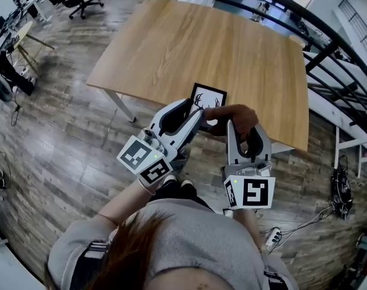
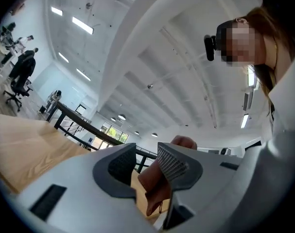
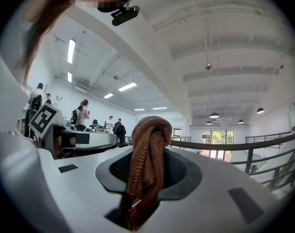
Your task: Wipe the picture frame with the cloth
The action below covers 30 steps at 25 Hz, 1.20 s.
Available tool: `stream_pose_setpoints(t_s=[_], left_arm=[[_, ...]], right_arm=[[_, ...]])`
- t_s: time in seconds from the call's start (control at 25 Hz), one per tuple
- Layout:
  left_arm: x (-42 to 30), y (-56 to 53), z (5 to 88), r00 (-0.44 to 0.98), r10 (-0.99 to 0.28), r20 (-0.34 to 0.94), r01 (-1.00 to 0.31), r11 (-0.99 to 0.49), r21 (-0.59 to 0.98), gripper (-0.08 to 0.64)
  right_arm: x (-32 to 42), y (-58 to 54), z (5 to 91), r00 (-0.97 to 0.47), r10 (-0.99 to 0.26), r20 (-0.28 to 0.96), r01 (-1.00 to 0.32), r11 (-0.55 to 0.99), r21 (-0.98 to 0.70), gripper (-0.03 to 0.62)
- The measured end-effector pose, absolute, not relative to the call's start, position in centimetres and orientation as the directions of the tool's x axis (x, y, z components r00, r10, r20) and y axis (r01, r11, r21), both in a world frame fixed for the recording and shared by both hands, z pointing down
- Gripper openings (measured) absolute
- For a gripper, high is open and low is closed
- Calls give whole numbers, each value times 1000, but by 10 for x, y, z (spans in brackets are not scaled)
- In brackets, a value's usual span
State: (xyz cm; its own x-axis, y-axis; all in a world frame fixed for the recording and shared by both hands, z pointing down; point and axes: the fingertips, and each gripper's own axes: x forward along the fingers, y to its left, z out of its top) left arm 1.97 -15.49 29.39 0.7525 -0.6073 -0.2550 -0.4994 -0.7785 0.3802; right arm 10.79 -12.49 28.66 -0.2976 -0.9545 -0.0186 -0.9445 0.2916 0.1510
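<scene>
Wooden table [image 1: 171,47], head view: picture frame [image 1: 208,95] lies flat near the front edge; left gripper [image 1: 198,116] and right gripper [image 1: 243,125] are raised level, tips meeting at the brown cloth [image 1: 237,116].
Left gripper view: jaws spread, cloth in the gap, not pinched.
Right gripper view: jaws pinch the cloth.

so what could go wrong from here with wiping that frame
1. The picture frame sits close to the table's near edge, so a wiping push might slide it off.
2. The cloth is bunched tight in the right gripper's jaws, so hard plastic may scrape the frame.
3. The left gripper's open jaws have the cloth between them and could snag it.
</scene>
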Motion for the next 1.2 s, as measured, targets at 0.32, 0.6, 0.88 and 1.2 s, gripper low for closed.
stream_pose_setpoints(t_s=[0.32,0.6,0.88,1.2], left_arm=[[61,-143,288,828,-514,-224,-429,-838,338,9],[78,-140,286,809,-535,-245,-449,-830,330,8],[63,-128,293,776,-567,-275,-446,-802,396,8],[30,-80,279,801,-521,-294,-382,-824,419,8]], right_arm=[[121,-122,274,-285,-958,-45,-949,275,152,133],[139,-112,276,-303,-952,-51,-944,292,150,133],[137,-99,283,-316,-947,-60,-943,306,134,133],[104,-62,272,-306,-949,-72,-946,295,135,133]])
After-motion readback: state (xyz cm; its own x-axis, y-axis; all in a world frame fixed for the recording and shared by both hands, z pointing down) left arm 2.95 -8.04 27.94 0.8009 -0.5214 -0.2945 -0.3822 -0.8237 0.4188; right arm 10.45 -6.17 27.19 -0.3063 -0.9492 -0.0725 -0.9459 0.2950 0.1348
